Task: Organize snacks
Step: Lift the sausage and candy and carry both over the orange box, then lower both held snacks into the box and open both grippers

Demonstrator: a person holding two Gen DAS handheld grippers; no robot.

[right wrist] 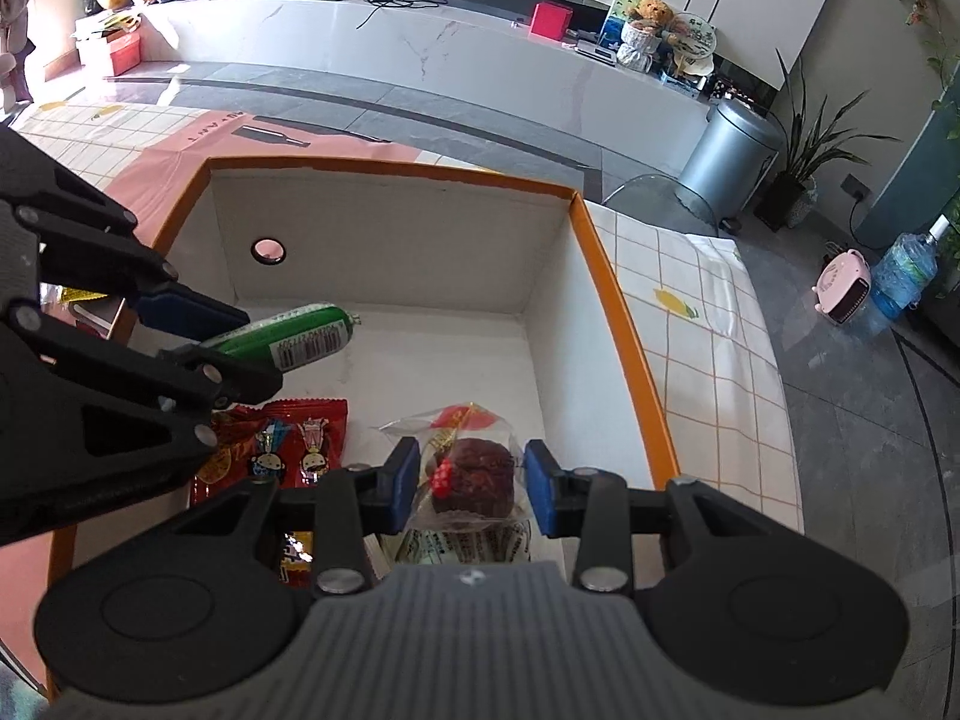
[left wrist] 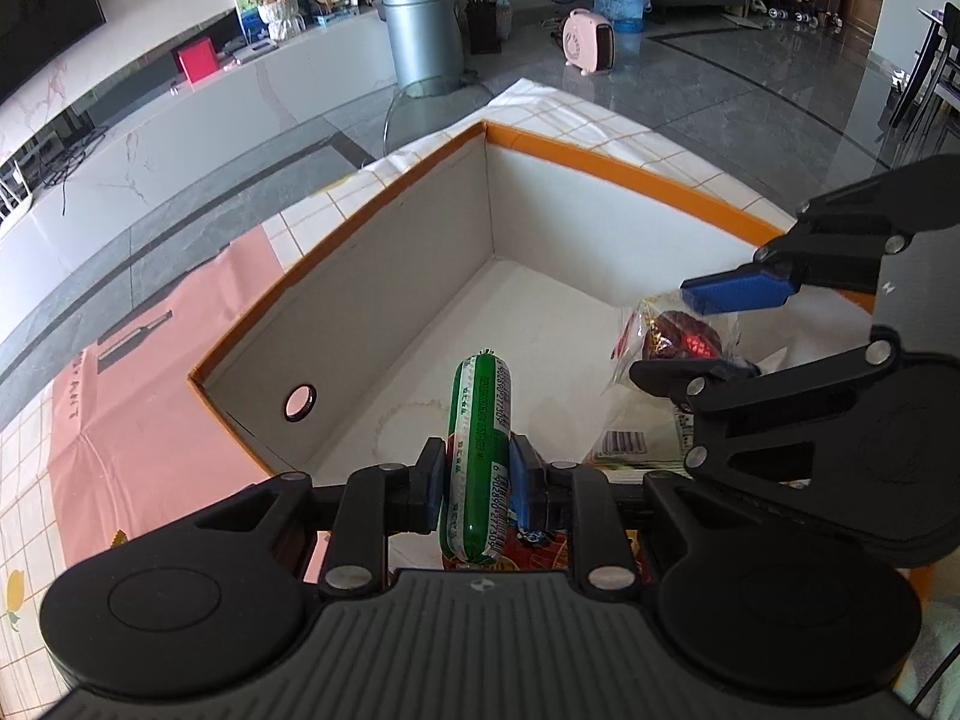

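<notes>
Left tongs (left wrist: 477, 483) gripped the green sausage (left wrist: 478, 456) over the box (left wrist: 630, 165); right tongs (right wrist: 471, 483) stood open around the wrapped cake (right wrist: 477, 474)

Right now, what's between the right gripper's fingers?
A clear-wrapped dark pastry sits between the right gripper's open fingers inside the orange-rimmed box, shown in the right wrist view.

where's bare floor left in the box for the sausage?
Free: box floor along the back wall, from the finger-hole wall across to the right wall. Crowded: the near end, with red snack packets, the wrapped cake and packets beneath. Left gripper grips the green sausage; right gripper straddles the cake.
</notes>
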